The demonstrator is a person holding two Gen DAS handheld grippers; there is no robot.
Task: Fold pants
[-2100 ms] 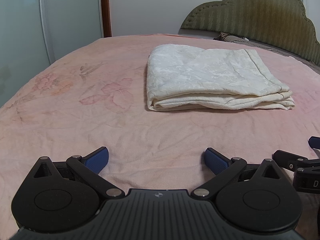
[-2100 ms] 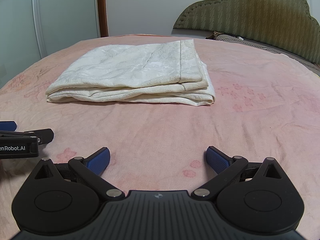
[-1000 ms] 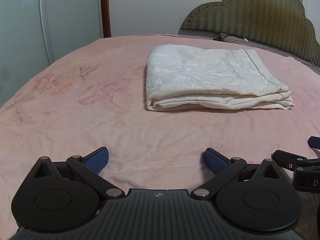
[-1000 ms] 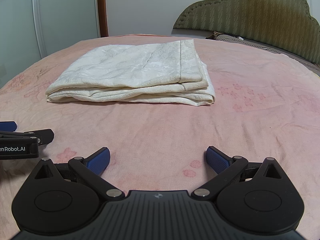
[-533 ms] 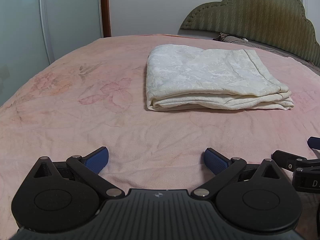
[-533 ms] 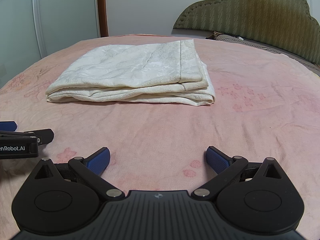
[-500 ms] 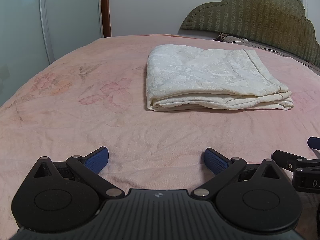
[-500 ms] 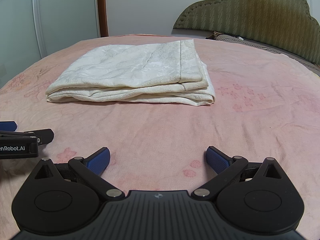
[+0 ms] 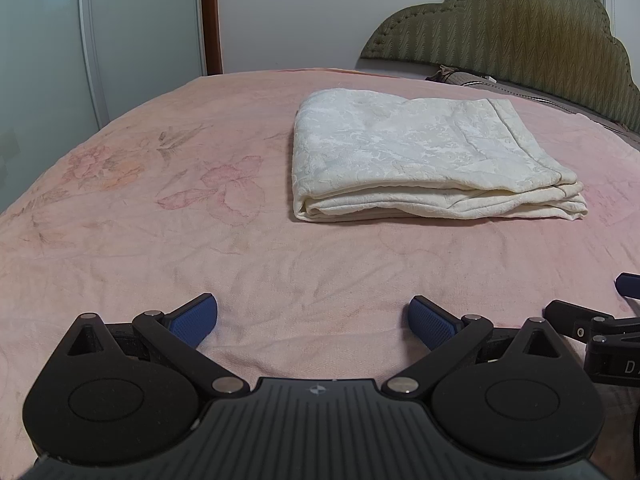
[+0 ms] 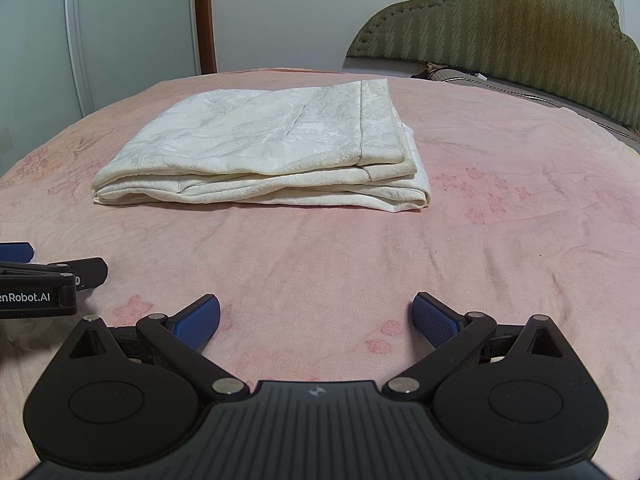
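Note:
The cream pants [image 9: 420, 160] lie folded into a flat rectangular stack on the pink bedspread [image 9: 160, 208]. They also show in the right wrist view [image 10: 272, 156], ahead and to the left. My left gripper [image 9: 314, 318] is open and empty, resting low on the bedspread well short of the pants. My right gripper [image 10: 316, 318] is open and empty too, beside the left one and just as far from the pants. Each gripper shows at the edge of the other's view.
A green padded headboard [image 9: 520, 28] stands at the back right. A pale wardrobe door [image 9: 100, 32] and a brown door frame [image 9: 211, 16] stand at the back left. The bedspread drops off at the left and far edges.

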